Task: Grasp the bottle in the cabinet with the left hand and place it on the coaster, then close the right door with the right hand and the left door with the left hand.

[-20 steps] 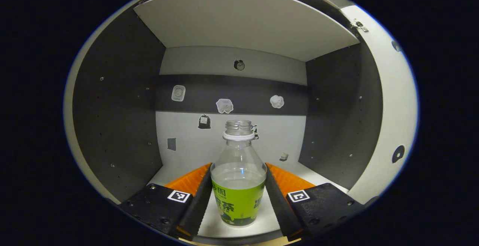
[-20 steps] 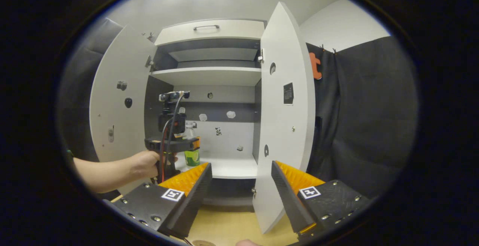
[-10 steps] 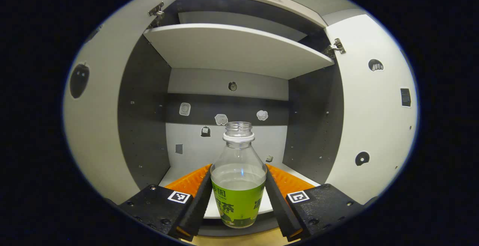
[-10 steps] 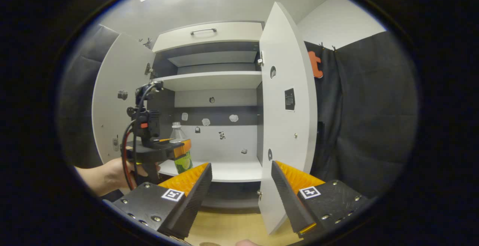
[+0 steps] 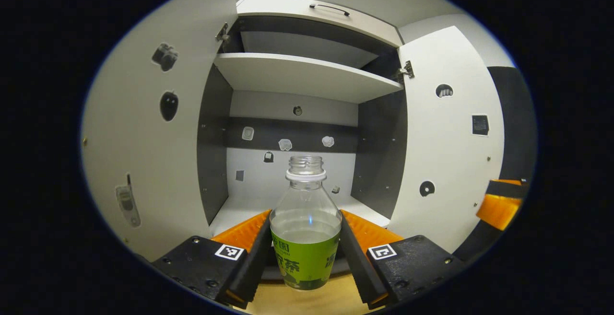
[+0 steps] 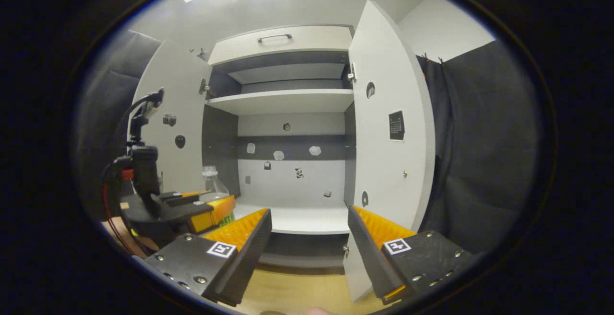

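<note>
Bottle [image 5: 305, 231] clamped by left gripper [image 5: 305, 252], outside cabinet [image 5: 297, 73].

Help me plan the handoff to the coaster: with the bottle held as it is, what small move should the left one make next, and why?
Probably keep drawing back and lower toward the wooden surface. The left hand-held gripper is shut on the bottle, which is already out in front of the cabinet shelf and uncapped with liquid inside, so keep it upright.

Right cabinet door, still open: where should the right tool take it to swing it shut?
On the right cabinet door, take the free vertical edge nearest the camera, low down, coming from its outer face. It stands wide open, hinged at the cabinet; the right tool is open and empty.
</note>
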A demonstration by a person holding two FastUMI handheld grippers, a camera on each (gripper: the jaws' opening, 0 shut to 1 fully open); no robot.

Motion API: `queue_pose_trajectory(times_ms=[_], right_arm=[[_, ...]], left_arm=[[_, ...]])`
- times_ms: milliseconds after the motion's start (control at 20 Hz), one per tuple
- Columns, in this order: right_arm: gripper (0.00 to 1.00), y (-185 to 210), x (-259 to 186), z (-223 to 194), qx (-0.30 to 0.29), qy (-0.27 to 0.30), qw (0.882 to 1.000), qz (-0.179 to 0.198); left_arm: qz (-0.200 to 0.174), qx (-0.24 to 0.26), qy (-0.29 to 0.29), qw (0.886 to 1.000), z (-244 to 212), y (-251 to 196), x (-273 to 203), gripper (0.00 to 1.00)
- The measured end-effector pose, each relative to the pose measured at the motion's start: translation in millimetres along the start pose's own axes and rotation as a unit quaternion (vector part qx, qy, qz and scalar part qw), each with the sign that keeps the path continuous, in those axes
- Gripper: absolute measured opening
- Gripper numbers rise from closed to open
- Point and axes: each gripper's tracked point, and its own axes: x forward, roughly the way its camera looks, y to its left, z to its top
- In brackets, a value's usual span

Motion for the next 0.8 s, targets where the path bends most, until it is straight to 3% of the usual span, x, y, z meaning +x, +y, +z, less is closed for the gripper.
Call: queue_pose_trajectory(times_ms=[100,450,550,800], right_arm=[[0.96,11.7,6.5,0.9,0.012,-0.002,1.0,0.014],[0.93,40.0,18.4,2.7,0.036,-0.016,0.998,0.046],[0.96,44.9,18.4,3.8,0.025,-0.021,0.998,0.05],[0.93,53.5,13.6,-2.2,0.025,-0.007,0.998,0.056]], left_arm=[[-0.001,0.009,0.02,1.0,-29.3,2.6,-15.3,0.81],[-0.011,0.02,0.067,0.997,-113.2,-2.0,-56.6,0.8],[-0.03,0.019,0.069,0.997,-136.0,-12.6,-65.8,0.8],[-0.123,-0.005,0.078,0.989,-190.1,-61.0,-98.6,0.8]])
